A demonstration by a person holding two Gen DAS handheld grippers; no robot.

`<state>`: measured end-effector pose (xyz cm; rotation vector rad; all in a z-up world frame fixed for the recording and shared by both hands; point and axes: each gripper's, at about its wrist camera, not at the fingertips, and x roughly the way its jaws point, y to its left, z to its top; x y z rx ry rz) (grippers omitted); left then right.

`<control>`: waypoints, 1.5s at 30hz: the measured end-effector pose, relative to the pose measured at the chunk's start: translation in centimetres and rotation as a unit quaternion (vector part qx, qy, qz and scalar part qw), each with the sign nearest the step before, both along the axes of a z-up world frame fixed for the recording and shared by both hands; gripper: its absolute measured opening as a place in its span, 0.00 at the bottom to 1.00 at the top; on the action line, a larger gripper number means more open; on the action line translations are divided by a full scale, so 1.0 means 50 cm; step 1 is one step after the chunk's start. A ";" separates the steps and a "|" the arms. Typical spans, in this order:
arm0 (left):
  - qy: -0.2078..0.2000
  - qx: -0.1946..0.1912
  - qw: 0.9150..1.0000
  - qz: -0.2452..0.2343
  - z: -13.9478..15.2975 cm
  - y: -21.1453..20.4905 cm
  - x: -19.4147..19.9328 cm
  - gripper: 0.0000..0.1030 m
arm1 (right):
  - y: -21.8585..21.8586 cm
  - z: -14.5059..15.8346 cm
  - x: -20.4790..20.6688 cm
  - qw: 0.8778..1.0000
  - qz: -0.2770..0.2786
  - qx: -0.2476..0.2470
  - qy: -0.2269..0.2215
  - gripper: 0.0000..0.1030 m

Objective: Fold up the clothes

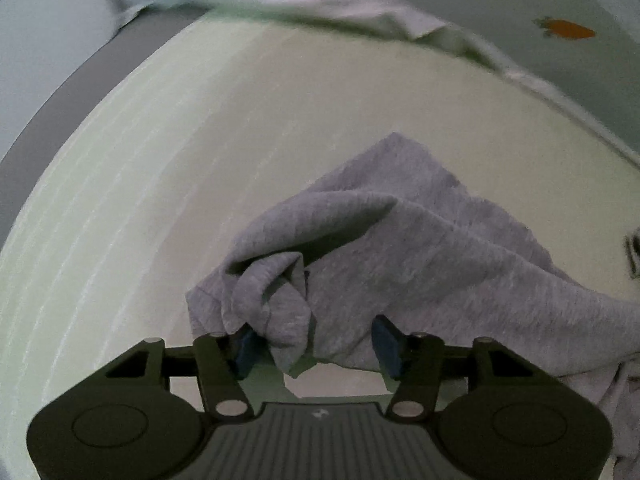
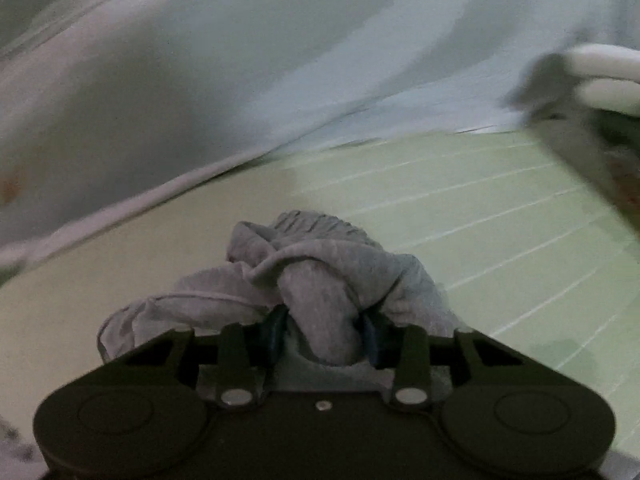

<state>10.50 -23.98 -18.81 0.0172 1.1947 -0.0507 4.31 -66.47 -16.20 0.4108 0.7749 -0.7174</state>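
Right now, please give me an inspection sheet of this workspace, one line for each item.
Surface: pale green mat with thin white lines, mostly bare.
Job's things: grey garment, bunched, not yet folded.
Clutter: white cloth along the far edge; light sheet with an orange print.
Grippers: left gripper open around a garment fold; right gripper shut on a bunch of the garment.
Cables: nothing seen.
Surroundings: blurred pale fabric beyond the mat.

We see our right gripper [image 2: 323,338] clamped on a bunched grey garment [image 2: 316,280] above the pale green mat [image 2: 500,220].
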 end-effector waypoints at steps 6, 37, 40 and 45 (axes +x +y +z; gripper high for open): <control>-0.054 -0.047 0.995 -0.063 0.047 -0.129 0.039 0.59 | -0.129 0.043 -0.110 0.990 -0.135 -0.036 0.015 0.51; -0.098 -0.078 0.992 -0.002 0.179 0.145 -0.218 0.80 | 0.472 0.150 -0.154 0.929 0.357 -0.017 -0.092 0.04; -0.101 -0.083 0.991 0.016 0.183 0.187 -0.237 0.80 | 0.604 0.114 -0.160 0.894 0.442 0.018 -0.070 0.07; -0.098 -0.089 0.991 0.035 0.176 0.237 -0.260 0.81 | 0.648 0.095 -0.191 0.893 0.449 0.007 -0.038 0.72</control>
